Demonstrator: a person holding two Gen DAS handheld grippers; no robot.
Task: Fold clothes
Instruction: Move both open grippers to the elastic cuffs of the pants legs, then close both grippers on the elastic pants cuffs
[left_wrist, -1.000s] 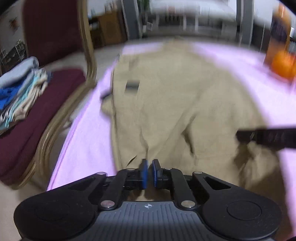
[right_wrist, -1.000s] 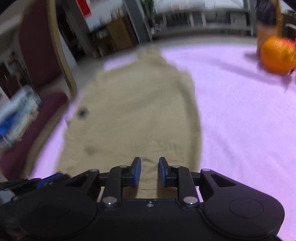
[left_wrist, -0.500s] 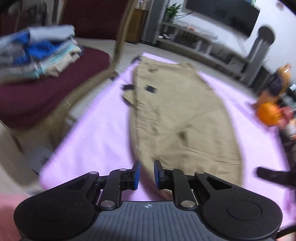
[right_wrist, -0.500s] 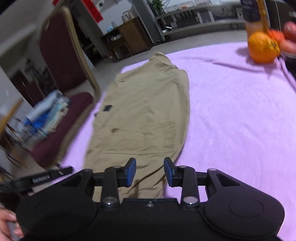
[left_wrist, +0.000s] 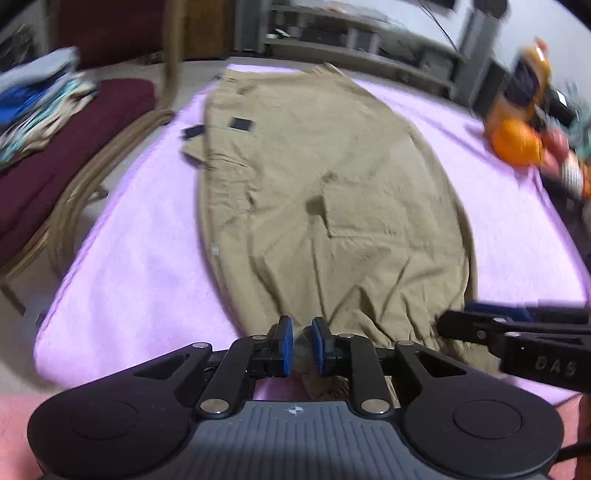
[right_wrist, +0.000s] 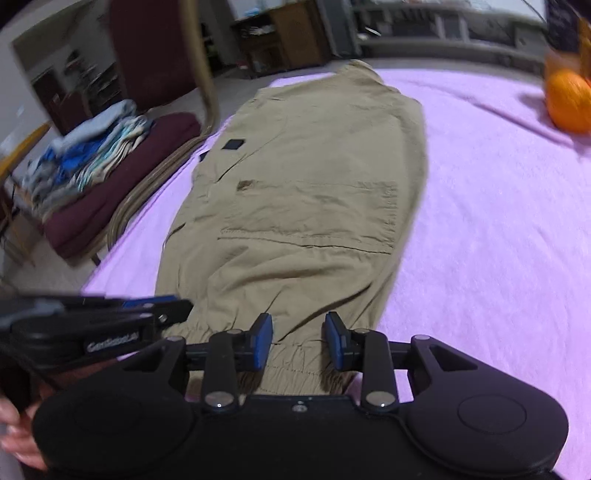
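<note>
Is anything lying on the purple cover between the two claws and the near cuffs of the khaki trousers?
Nothing visible. The left claw and right claw sit right at the elastic cuffs of the khaki trousers, jaws apart. The orange fruit sits far off on the purple cover.

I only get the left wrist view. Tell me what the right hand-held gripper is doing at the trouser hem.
Observer: The right hand-held gripper has just been opening its jaws. They stand apart and no pad presses on anything.
Operator: Say what sits in that gap.
Observer: The gathered elastic cuff of the tan trousers shows in the gap, lying loose on the pink cover.
</note>
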